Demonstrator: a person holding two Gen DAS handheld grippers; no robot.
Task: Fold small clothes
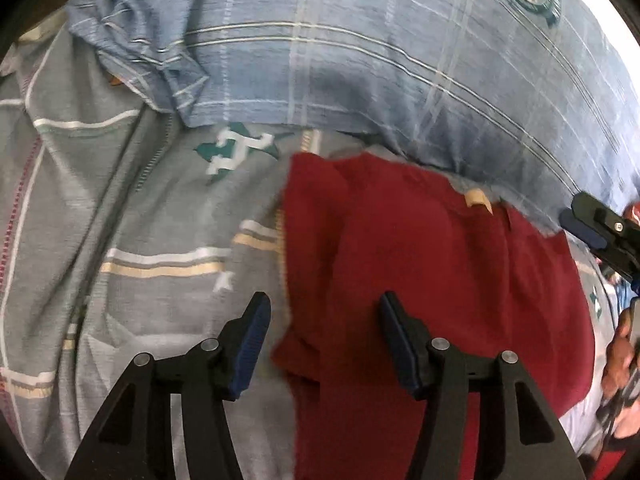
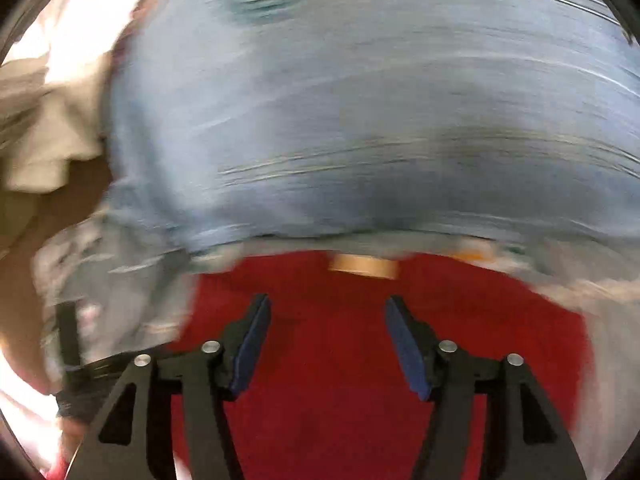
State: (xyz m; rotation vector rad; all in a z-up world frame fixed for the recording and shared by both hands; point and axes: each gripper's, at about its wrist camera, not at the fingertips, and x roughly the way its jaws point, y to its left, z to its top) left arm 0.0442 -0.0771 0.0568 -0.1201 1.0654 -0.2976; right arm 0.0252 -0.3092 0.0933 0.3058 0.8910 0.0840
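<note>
A dark red small garment (image 1: 432,264) lies flat on a grey patterned bedspread (image 1: 132,216), with a tan label (image 1: 476,199) near its far edge. My left gripper (image 1: 324,304) is open and empty, over the garment's left edge. My right gripper (image 2: 328,306) is open and empty, over the red garment (image 2: 328,344); this view is motion-blurred. The right gripper also shows at the right edge of the left wrist view (image 1: 584,216).
A blue plaid pillow (image 1: 360,52) lies just beyond the red garment and also shows in the right wrist view (image 2: 360,120). White crumpled cloth (image 2: 48,132) lies at the far left of the right wrist view. A hand (image 1: 620,360) holds the right gripper.
</note>
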